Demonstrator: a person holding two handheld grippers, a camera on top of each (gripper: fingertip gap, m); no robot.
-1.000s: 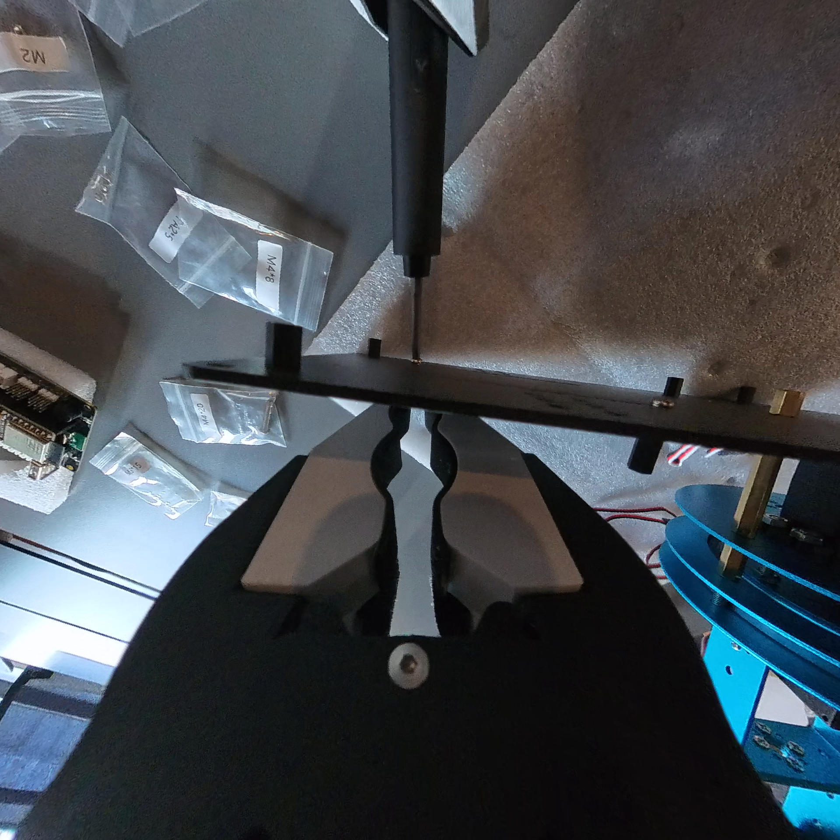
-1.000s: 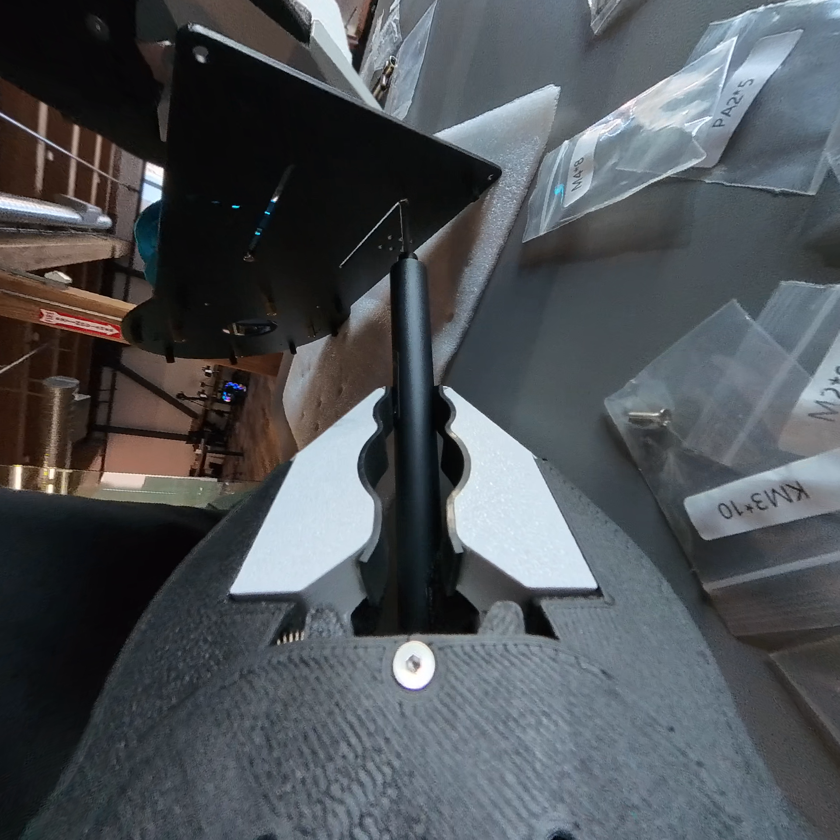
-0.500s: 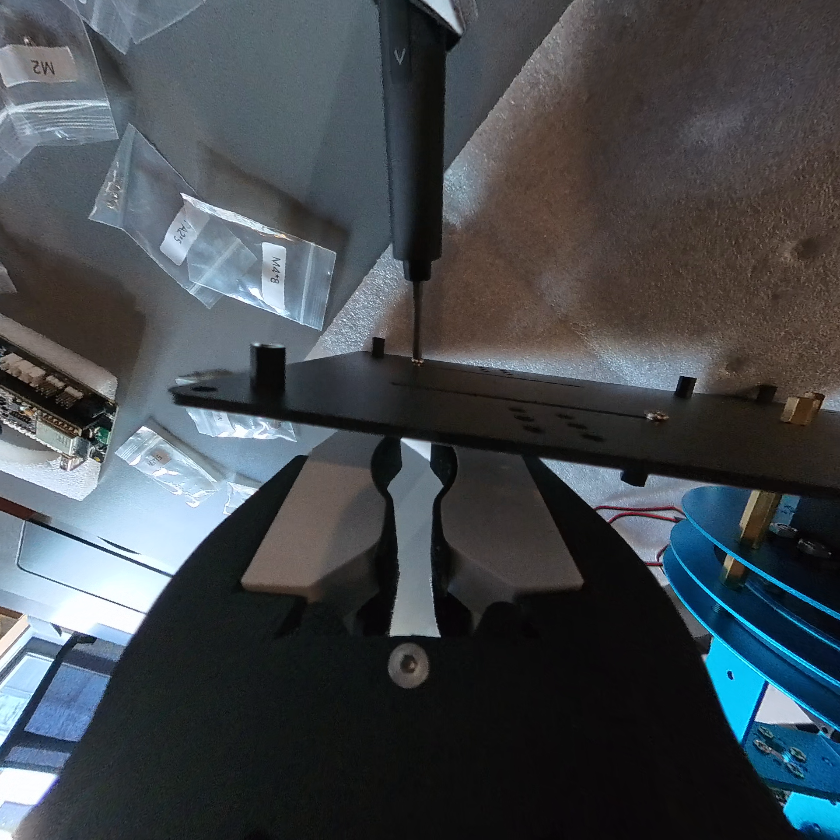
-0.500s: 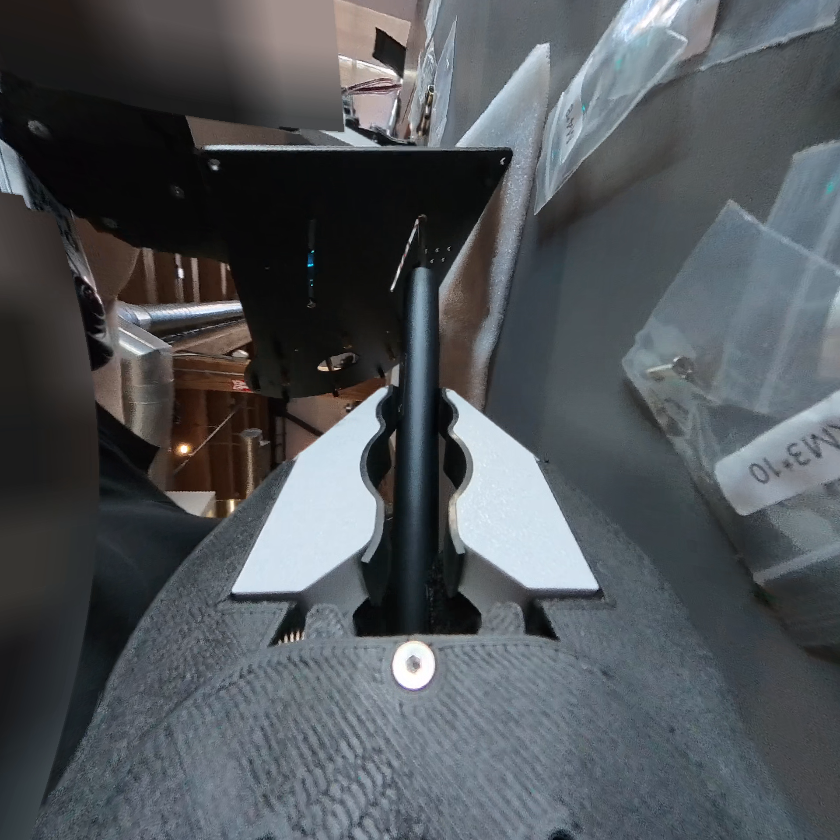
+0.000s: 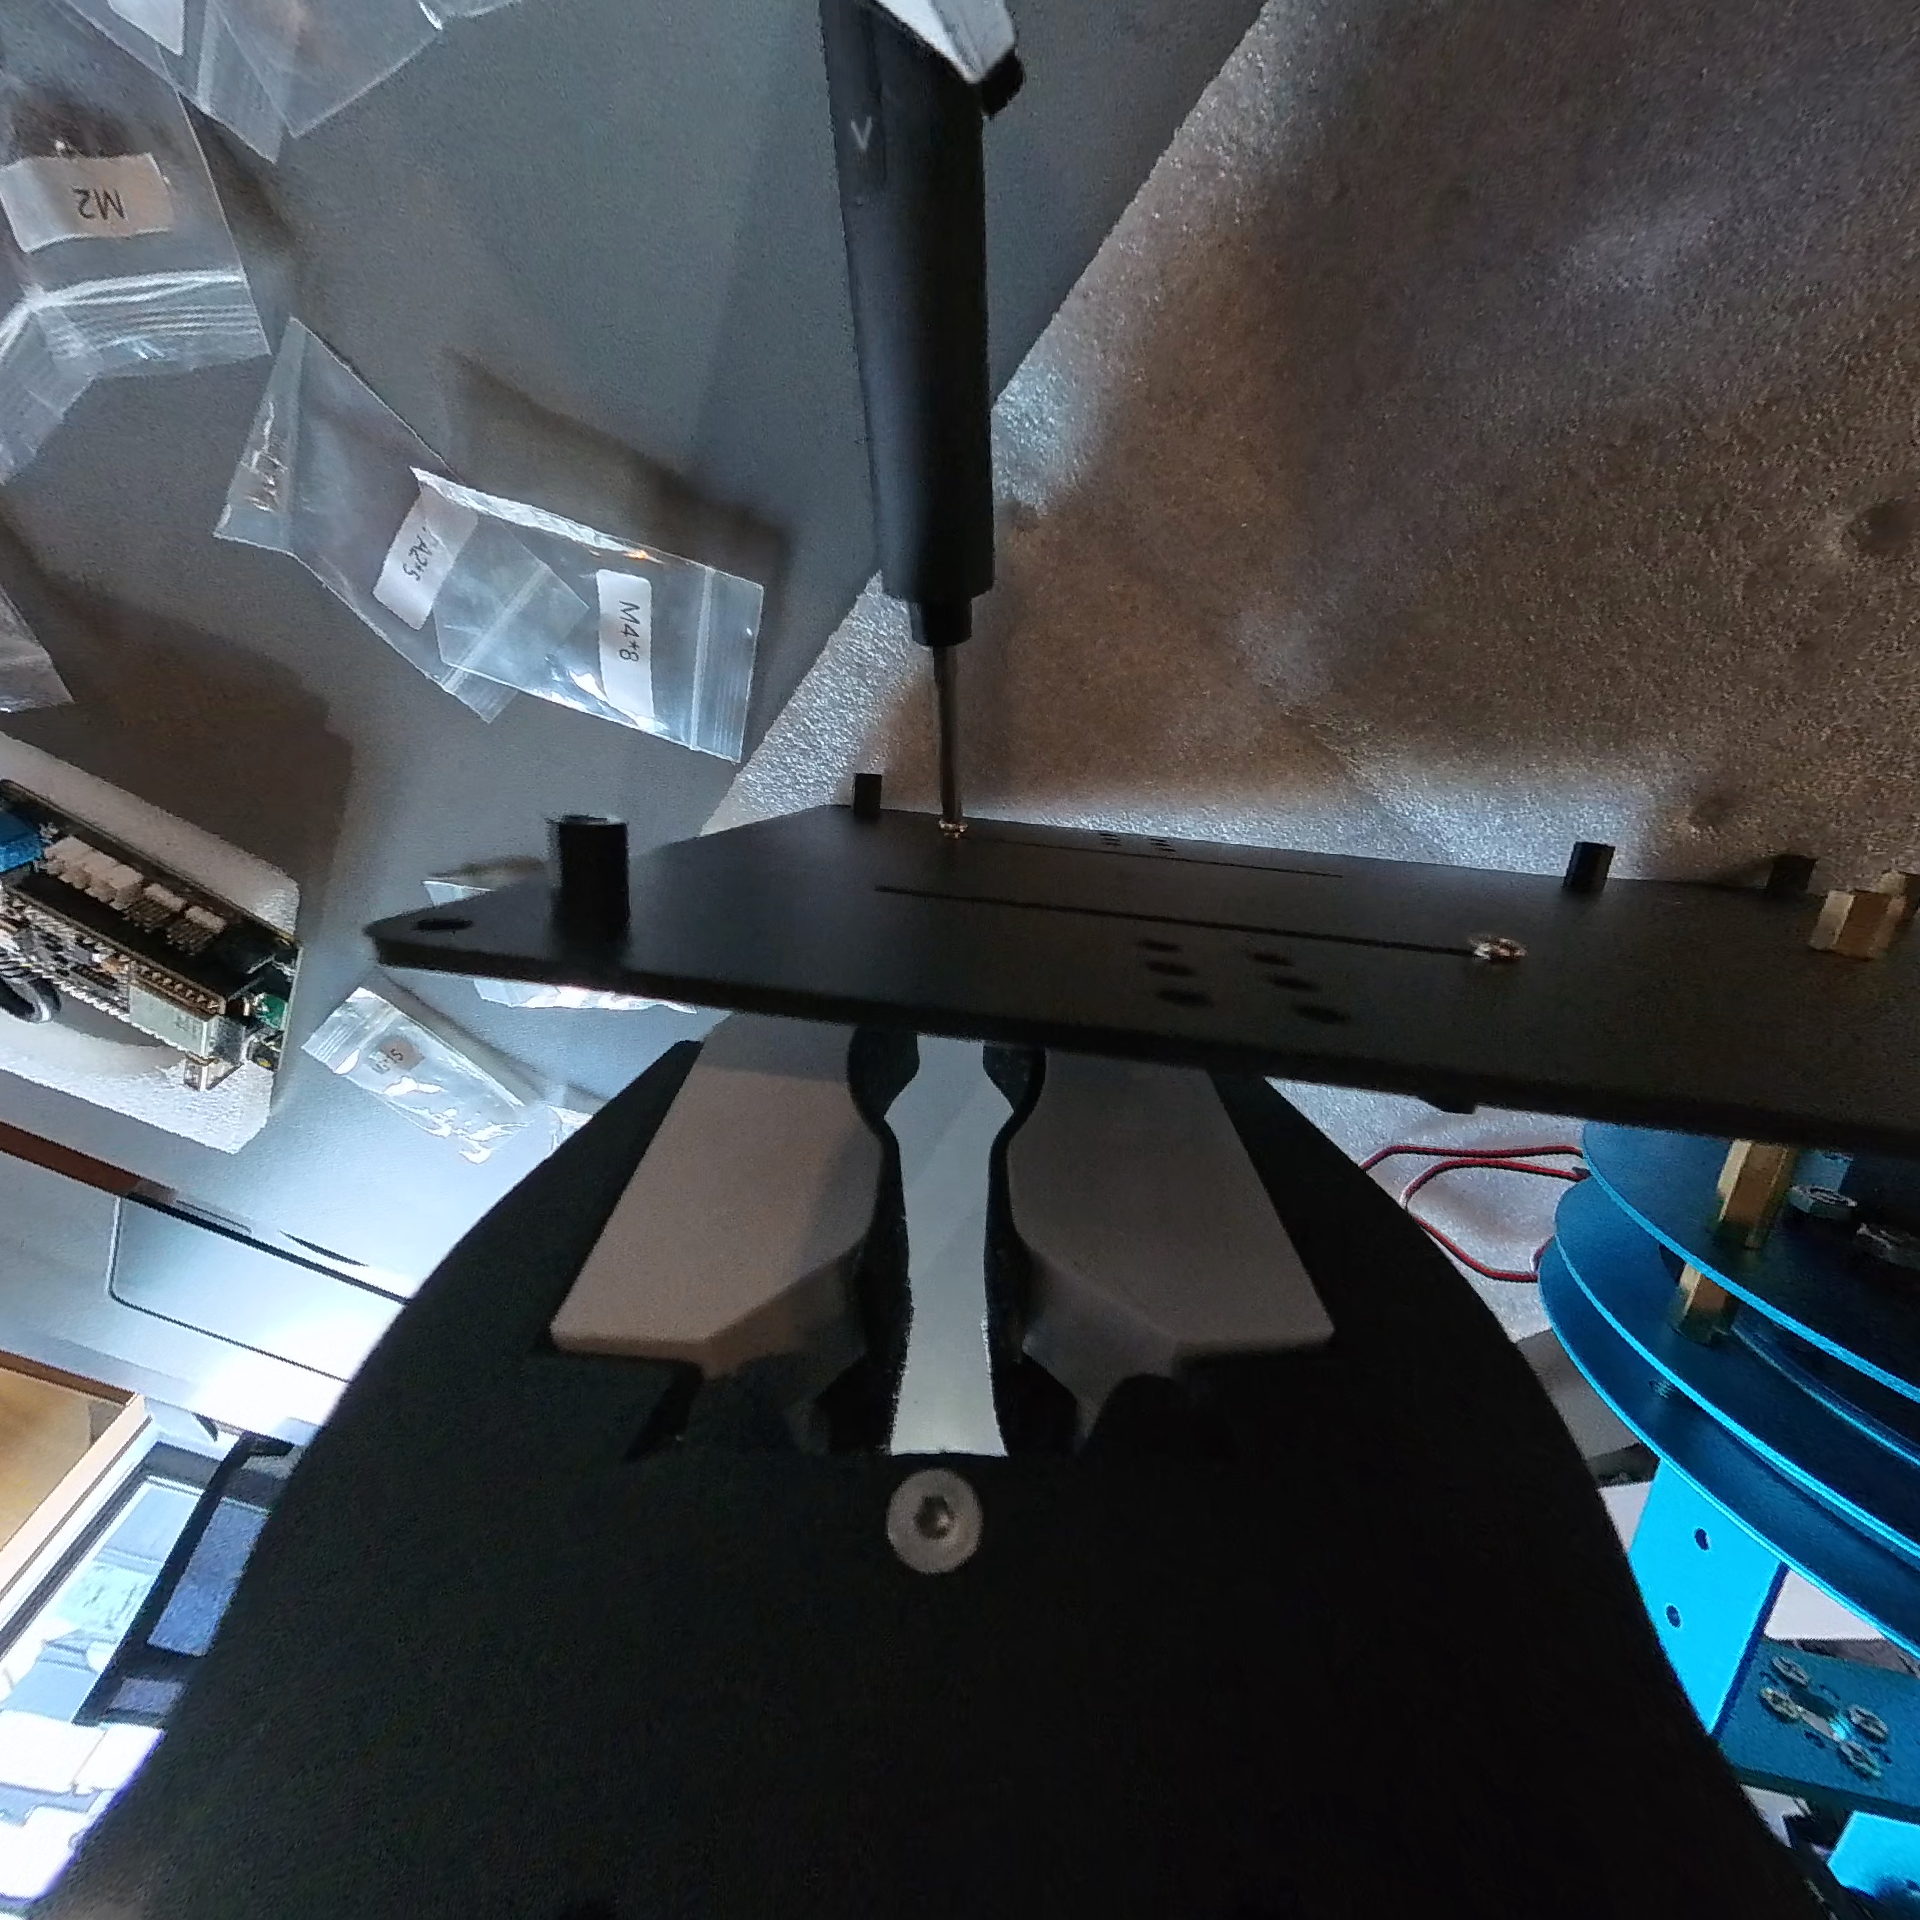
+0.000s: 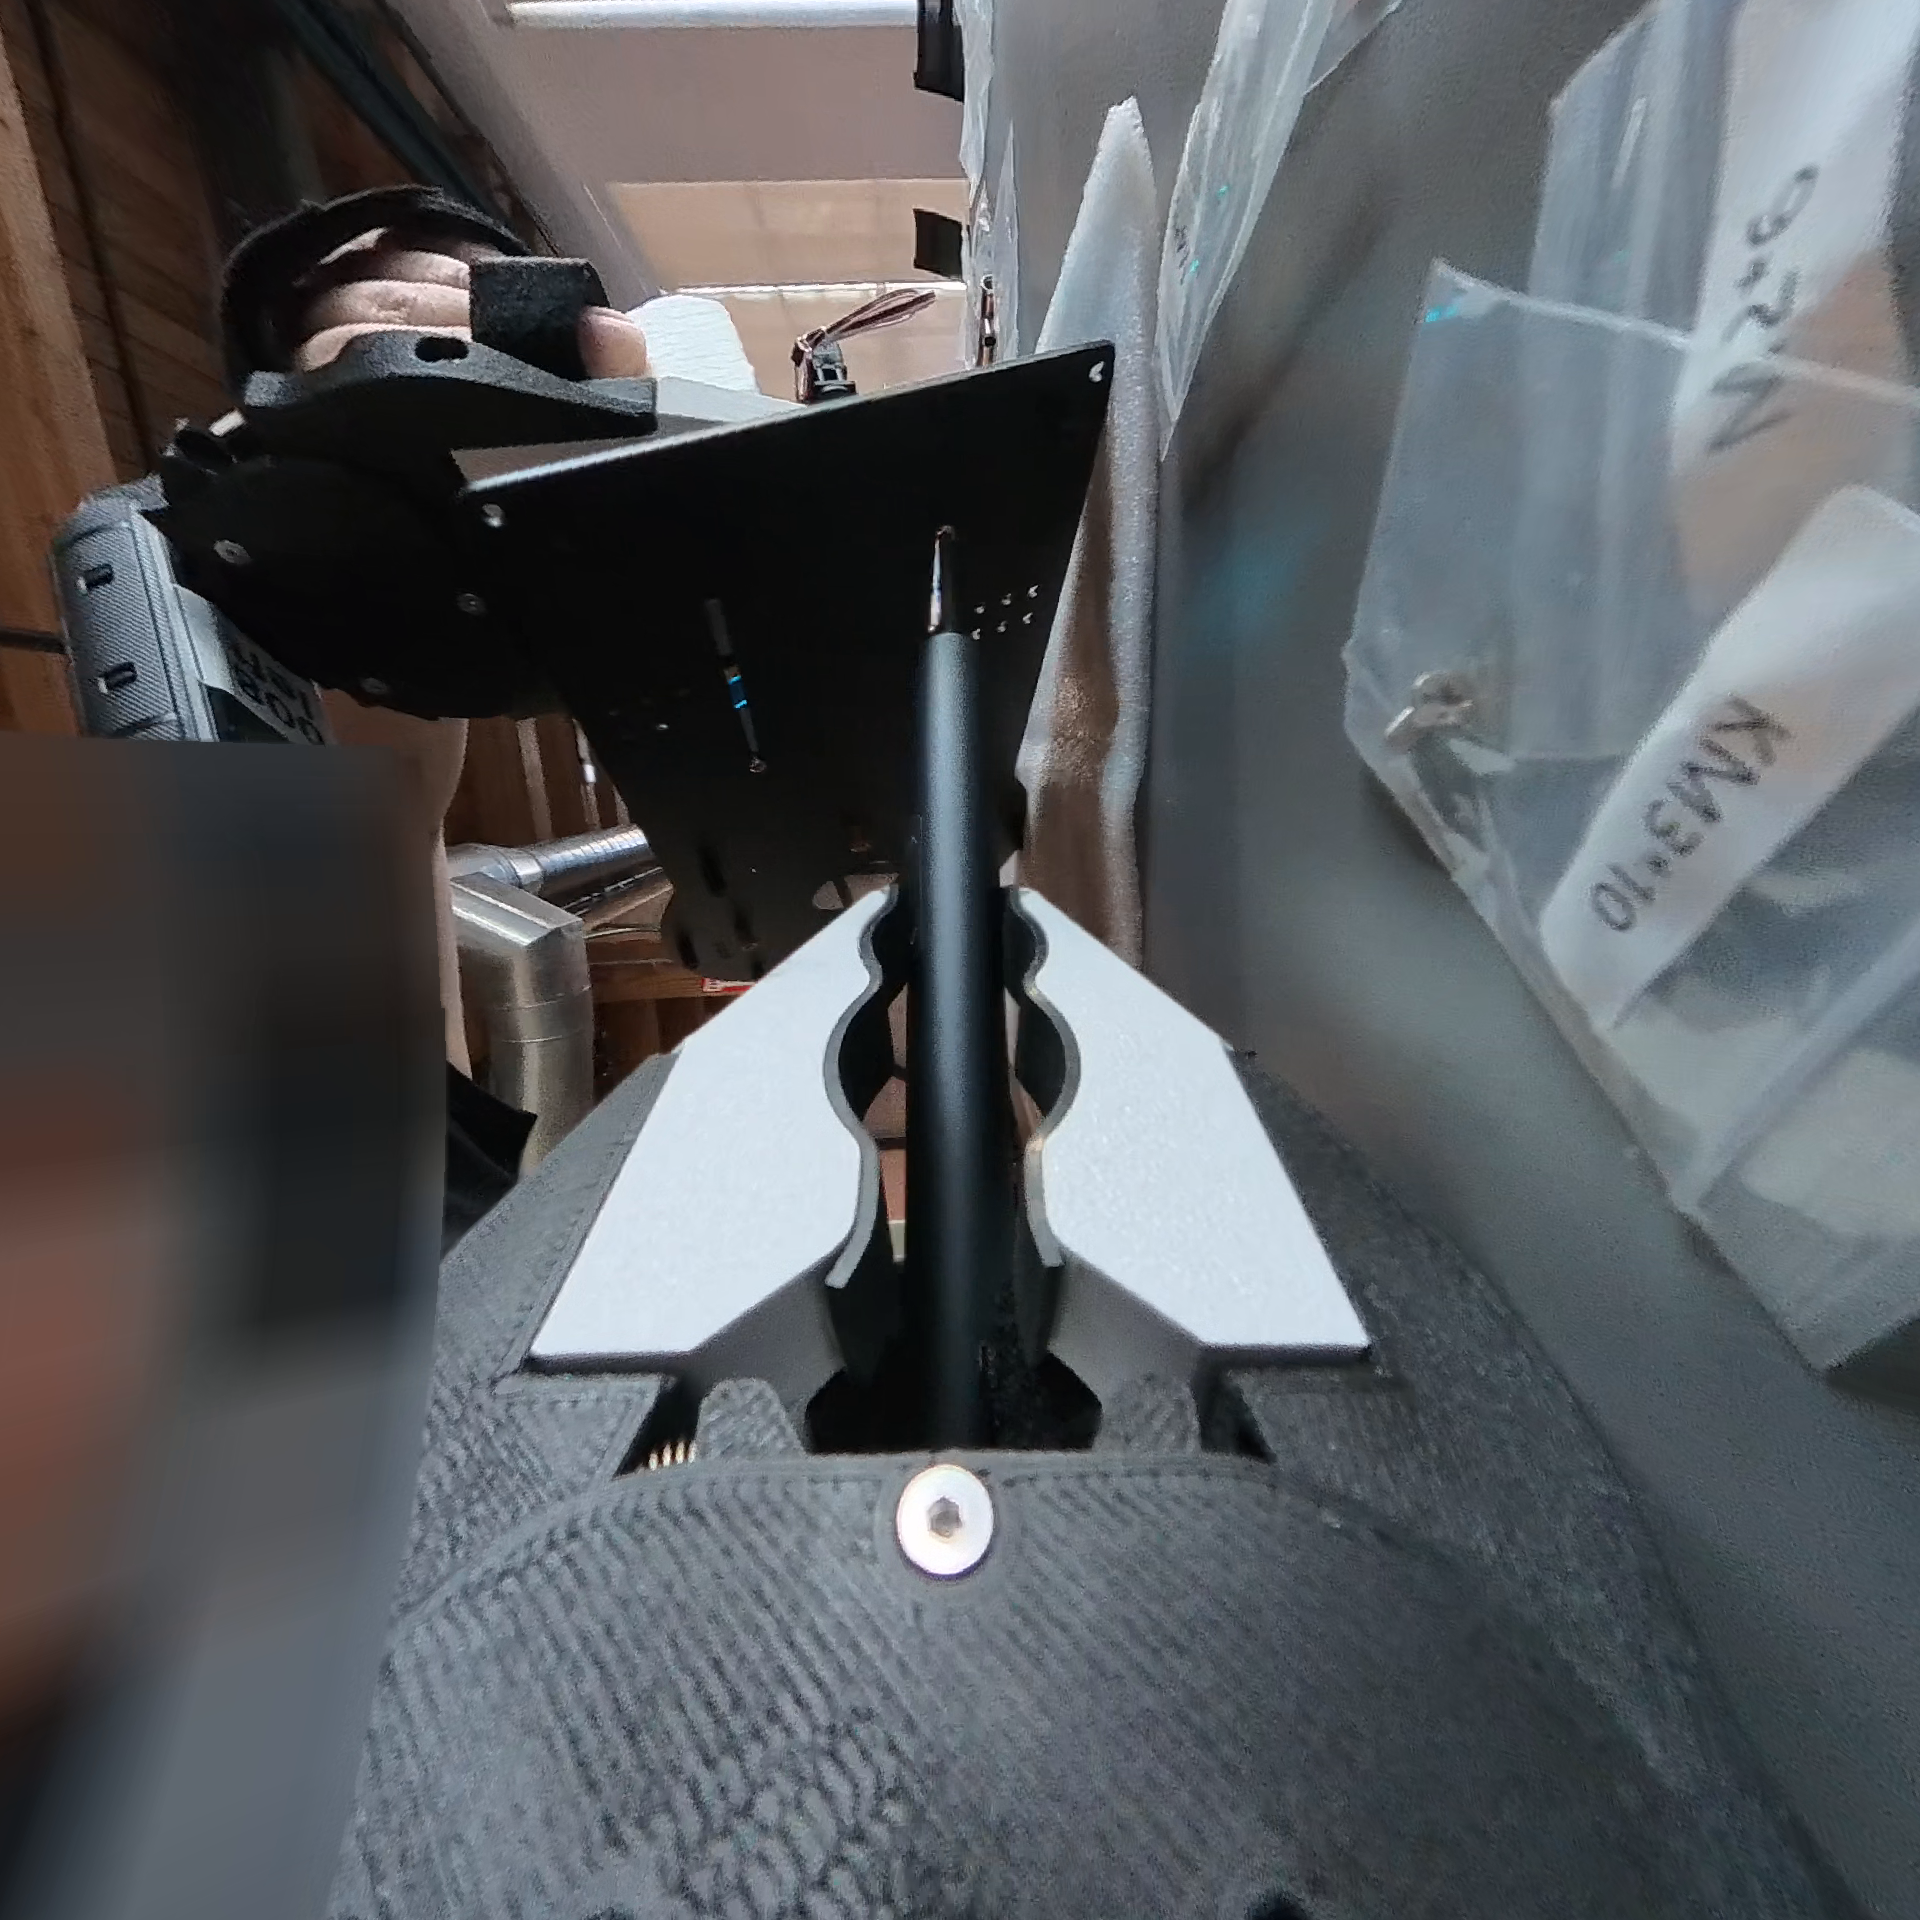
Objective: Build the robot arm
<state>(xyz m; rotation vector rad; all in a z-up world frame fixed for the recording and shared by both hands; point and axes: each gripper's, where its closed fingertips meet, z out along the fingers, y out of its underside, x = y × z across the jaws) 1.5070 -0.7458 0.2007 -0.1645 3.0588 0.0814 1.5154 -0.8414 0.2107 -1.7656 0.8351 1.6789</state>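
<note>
My left gripper (image 5: 945, 1049) is shut on the near edge of a flat black plate (image 5: 1143, 956), which hides its fingertips. The plate carries short black standoffs (image 5: 587, 847) and a brass standoff (image 5: 1849, 920). My right gripper (image 6: 951, 904) is shut on a slim black screwdriver (image 6: 948, 935). The screwdriver (image 5: 920, 364) comes down from above in the left wrist view, with its tip on a small screw (image 5: 952, 827) near the plate's far edge. The right wrist view shows the plate (image 6: 831, 582) held up by the left gripper (image 6: 416, 468) and a hand.
Clear plastic bags (image 5: 561, 613) of small hardware lie on the grey table, with more to the right (image 6: 1662, 831). A circuit board (image 5: 135, 966) sits on white foam at the left. A foam sheet (image 5: 1507, 416) lies beyond the plate. A blue metal chassis (image 5: 1714, 1299) with red wires (image 5: 1455, 1164) stands at the right. The left gripper's tips are roughly 10 cm from the right gripper's.
The plate has tilted, so more of its top face shows in the left wrist view. The right wrist view has swung toward the left gripper. The screwdriver tip stays on the screw.
</note>
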